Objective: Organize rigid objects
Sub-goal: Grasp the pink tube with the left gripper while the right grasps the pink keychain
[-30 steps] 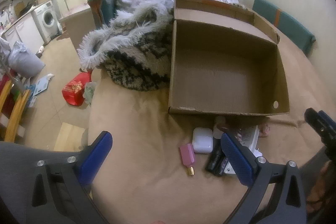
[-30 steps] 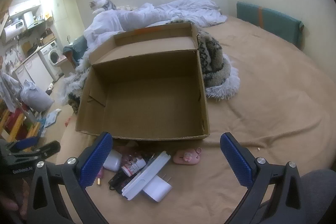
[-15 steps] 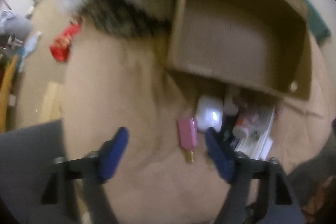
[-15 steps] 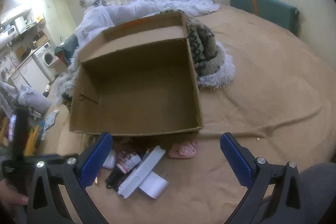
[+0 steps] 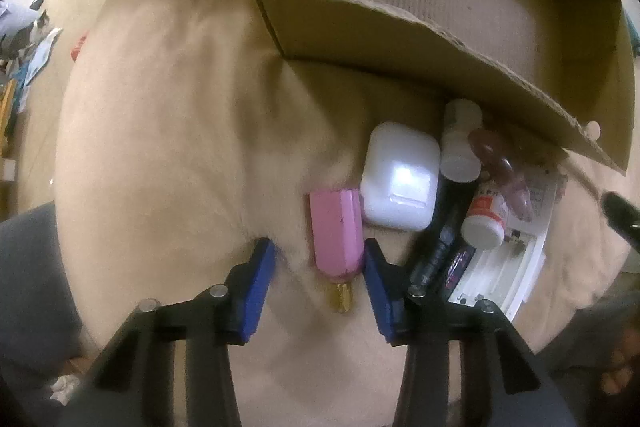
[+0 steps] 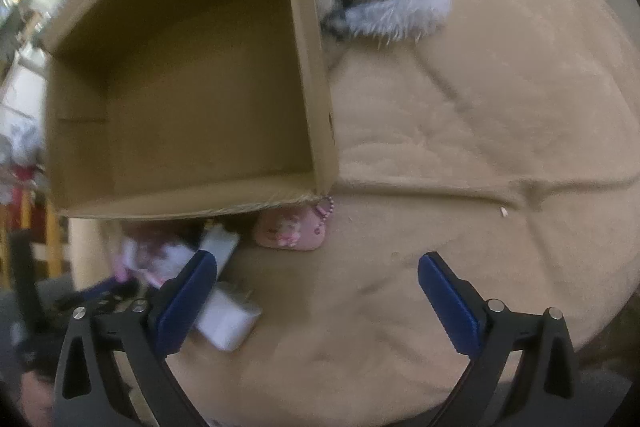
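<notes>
The pink bottle (image 5: 337, 233) lies flat on the tan bed (image 5: 172, 131), just in front of the box (image 5: 420, 39). Its long side runs toward the box, and its gold cap (image 5: 342, 297) points back at the camera. The left gripper (image 5: 318, 261) points down over it. Its jaws have just been closing, with the bottle between them. The right blue pad touches the bottle's side; the left pad is apart from it, so there is no pinch yet.

A white case (image 5: 398, 183) touches the bottle's far right corner. More small things lie beside the case.

The right gripper (image 6: 316, 279) is spread wide over bare bed. A pink charm (image 6: 290, 233) lies ahead of it, by the corner of the box (image 6: 308, 67). A white plug (image 6: 228, 319) sits by its left pad.
</notes>
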### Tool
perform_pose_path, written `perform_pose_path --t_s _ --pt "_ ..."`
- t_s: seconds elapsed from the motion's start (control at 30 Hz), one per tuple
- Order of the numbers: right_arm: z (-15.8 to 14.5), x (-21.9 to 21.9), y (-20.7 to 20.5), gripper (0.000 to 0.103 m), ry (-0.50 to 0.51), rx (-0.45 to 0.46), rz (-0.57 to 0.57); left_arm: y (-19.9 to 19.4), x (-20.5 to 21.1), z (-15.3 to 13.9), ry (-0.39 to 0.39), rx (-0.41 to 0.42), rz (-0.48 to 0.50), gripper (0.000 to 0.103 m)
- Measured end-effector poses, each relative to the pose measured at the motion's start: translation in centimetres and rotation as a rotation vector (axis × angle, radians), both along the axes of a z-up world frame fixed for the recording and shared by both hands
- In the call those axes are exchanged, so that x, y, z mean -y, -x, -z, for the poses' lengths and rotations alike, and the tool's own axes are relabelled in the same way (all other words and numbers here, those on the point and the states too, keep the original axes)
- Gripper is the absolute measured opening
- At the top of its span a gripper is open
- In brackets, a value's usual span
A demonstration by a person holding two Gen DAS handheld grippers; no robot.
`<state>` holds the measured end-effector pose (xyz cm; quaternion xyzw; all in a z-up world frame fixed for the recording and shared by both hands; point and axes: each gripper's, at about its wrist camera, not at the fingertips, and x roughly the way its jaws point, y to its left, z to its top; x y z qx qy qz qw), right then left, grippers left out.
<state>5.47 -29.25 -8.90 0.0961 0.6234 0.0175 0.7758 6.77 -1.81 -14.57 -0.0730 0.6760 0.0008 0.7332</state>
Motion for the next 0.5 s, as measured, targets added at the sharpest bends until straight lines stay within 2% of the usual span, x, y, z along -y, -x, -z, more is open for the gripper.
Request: perform_pose_path --t_s 0.03,0.1,0.17,0.23,0.37,0.4,0.43,0.5 --pt "0.8 -0.4 -0.4 0.101 0.025 -0.021 -0.014 -0.1 -0.1 -0.1 0.001 -0.001 -0.002 0.035" --pt "2.5 -1.3 -1.0 0.092 0.050 -0.064 -0.041 -0.5 -0.5 -0.5 -0.012 -0.003 -0.004 0.016" --pt "4.0 -1.9 -1.4 0.086 0.041 -0.096 -0.054 -0.7 -0.7 -0.2 -0.012 -0.013 -0.014 0.014" --pt "5.0 -2.5 -1.8 0.086 0.015 -0.099 -0.045 -0.9 -0.7 -0.4 -0.013 -0.007 -0.013 0.014" --pt "5.5 -4.2 -2.5 0.086 0.079 -0.074 -0.063 -0.5 -0.8 -0.5 -0.023 0.021 -0.007 0.013" --pt "5.8 -4.5 -2.6 0.083 0.094 -0.069 -0.062 -0.2 -0.7 -0.7 -0.028 0.027 -0.004 0.013" --pt "6.2 -4.8 -2.7 0.069 0.108 -0.080 -0.067 -0.1 -0.6 -0.9 -0.037 0.034 0.000 0.013" --pt "6.5 -6.0 -2.3 0.062 0.169 -0.074 -0.105 0.9 -0.1 -1.7 -0.055 0.040 0.001 0.013"
